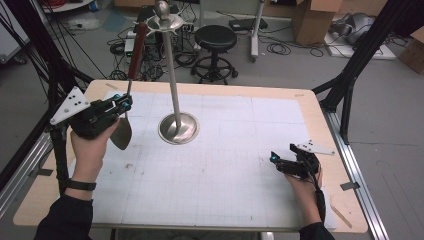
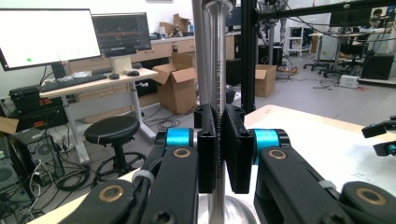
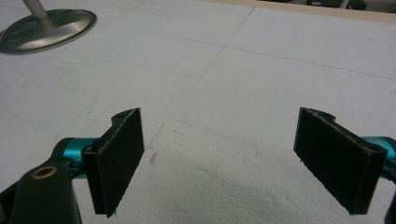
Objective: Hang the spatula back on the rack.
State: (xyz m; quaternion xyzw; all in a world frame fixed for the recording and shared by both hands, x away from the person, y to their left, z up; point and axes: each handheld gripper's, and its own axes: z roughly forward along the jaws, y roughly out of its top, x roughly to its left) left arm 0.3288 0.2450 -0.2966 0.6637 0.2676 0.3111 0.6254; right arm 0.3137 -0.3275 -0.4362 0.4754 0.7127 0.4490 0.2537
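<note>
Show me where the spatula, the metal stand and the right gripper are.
spatula (image 1: pixel 122 134), high view, on its blade.
metal stand (image 1: pixel 179 128), high view, on its round base.
right gripper (image 3: pixel 219 161), right gripper view, midway between its open fingertips.

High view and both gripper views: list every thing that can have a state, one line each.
Left gripper: shut on the spatula's thin metal shaft.
Spatula: held upright, blade down, wooden handle up, beside the stand.
Right gripper: open, nothing between its jaws, low over the white mat.
Metal stand: upright on the mat, no utensil hanging from its top.
</note>
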